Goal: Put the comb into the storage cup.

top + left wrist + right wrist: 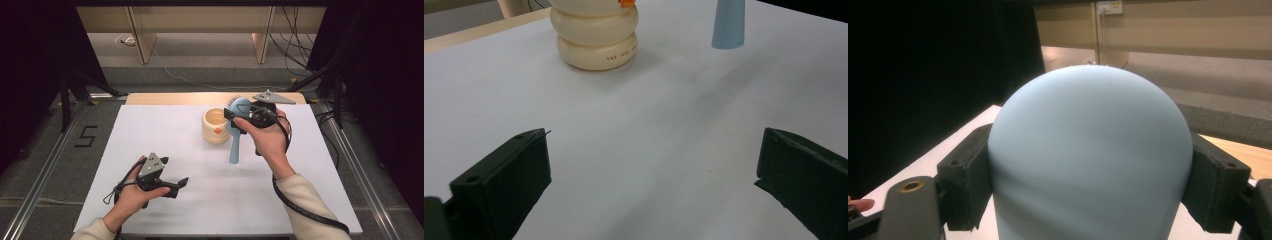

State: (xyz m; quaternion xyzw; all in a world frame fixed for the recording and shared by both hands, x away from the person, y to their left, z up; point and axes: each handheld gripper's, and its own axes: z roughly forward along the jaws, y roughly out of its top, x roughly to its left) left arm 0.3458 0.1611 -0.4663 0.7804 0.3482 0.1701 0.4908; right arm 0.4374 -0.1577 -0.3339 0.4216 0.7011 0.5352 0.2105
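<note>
Between the right gripper's (239, 116) fingers (965, 175) sits the wide head of a blue hairbrush (237, 127). In the right gripper view the two black pads press on both sides of the round blue back, so the grip is tight & the brush can't slip. It hangs up off the desk (150, 135), near the far edge, w/ the handle pointing down toward the person & the bristles up at the far end. Holding it by the head leaves the long handle free, prob. so the handle end can go down into something.

Just beside the brush, on its left in the high view, stands a cream cup (216, 126) w/ fat rings & a small orange bit on it. Its mouth is open at the top. It looks like the spot where the brush will go, which is why the brush hangs so close to it.

Left gripper (176, 184) is low over the desk near the near-left corner, well apart from cup & brush. Its fingers (504, 180) are spread wide w/ nothing between them, just bare white desk. It points at the cup, maybe waiting to hold the cup still.

Desk has a white top & a wood strip (165, 98) at the far edge. Beyond that, grey floor (210, 75) & some cables (292, 47).
</note>
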